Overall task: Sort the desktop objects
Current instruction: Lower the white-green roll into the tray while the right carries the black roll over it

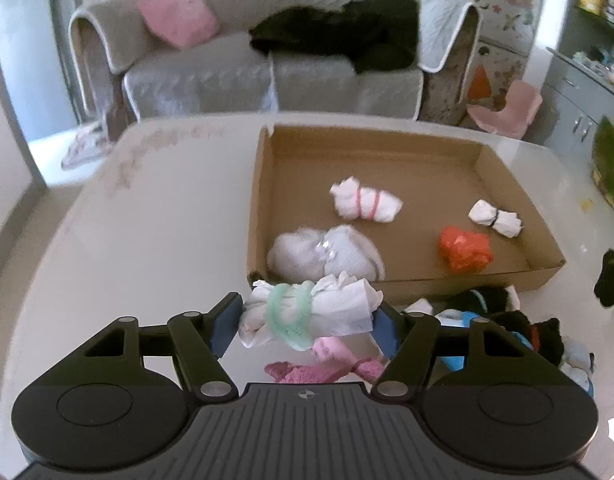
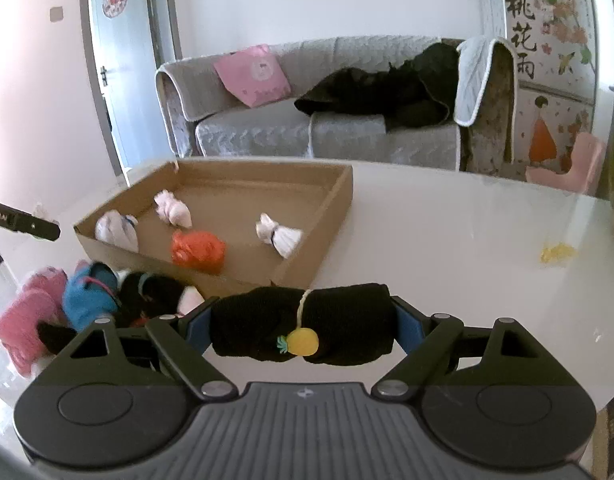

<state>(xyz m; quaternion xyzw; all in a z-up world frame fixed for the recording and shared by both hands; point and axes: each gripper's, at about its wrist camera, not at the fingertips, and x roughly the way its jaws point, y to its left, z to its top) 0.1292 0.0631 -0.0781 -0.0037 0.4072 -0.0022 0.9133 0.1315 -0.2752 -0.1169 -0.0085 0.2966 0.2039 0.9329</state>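
Both bundles held crosswise, cardboard box (image 1: 403, 280) ahead.

The left gripper (image 1: 307, 322) has its fingers clamped on the ends of a white bundle (image 1: 307, 316) tied with a pale green band, long axis across them, just short of the box's near wall. The right gripper (image 2: 303, 326) likewise clasps a black bundle (image 2: 303, 326) with a pineapple charm; the box lies ahead to its left on the table (image 2: 447, 240).

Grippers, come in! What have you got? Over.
Left gripper shut on white bundle. Right gripper shut on black bundle. Cardboard box ahead, nothing blocking.
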